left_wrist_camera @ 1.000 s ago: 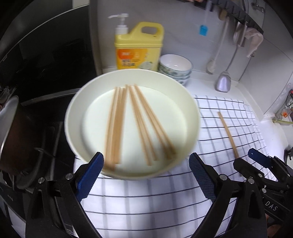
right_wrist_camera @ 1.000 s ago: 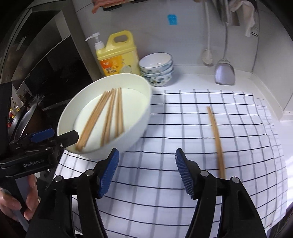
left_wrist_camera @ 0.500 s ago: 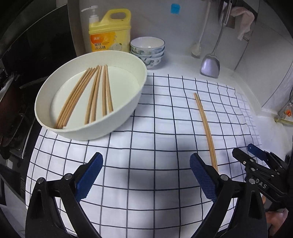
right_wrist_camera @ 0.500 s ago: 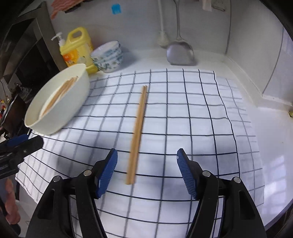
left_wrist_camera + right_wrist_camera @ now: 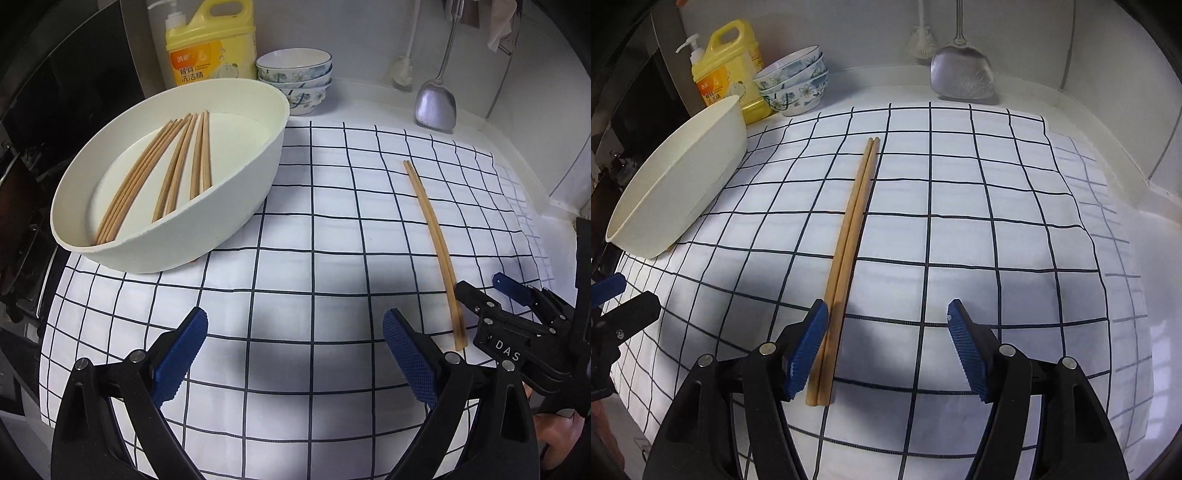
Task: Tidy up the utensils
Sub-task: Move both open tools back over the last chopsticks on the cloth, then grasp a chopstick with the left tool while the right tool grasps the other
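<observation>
A pair of wooden chopsticks (image 5: 849, 236) lies side by side on the checked cloth (image 5: 960, 229); it also shows in the left wrist view (image 5: 436, 243). My right gripper (image 5: 886, 343) is open, low over the pair's near end, which lies just inside the left finger (image 5: 807, 347). A cream bowl (image 5: 255, 173) at the cloth's left holds several more chopsticks (image 5: 162, 181). My left gripper (image 5: 291, 354) is open and empty over the cloth's front, apart from the bowl. The right gripper shows in the left wrist view (image 5: 517, 325).
A yellow detergent bottle (image 5: 210, 44) and stacked patterned bowls (image 5: 295, 77) stand at the back. A metal spatula (image 5: 436, 107) and a brush (image 5: 921, 40) hang on the back wall. A dark stove area (image 5: 37, 129) lies left of the cloth.
The left gripper has drawn back from the bowl, which now rests on the cloth. The right gripper has moved in over the near end of the loose chopstick pair.
</observation>
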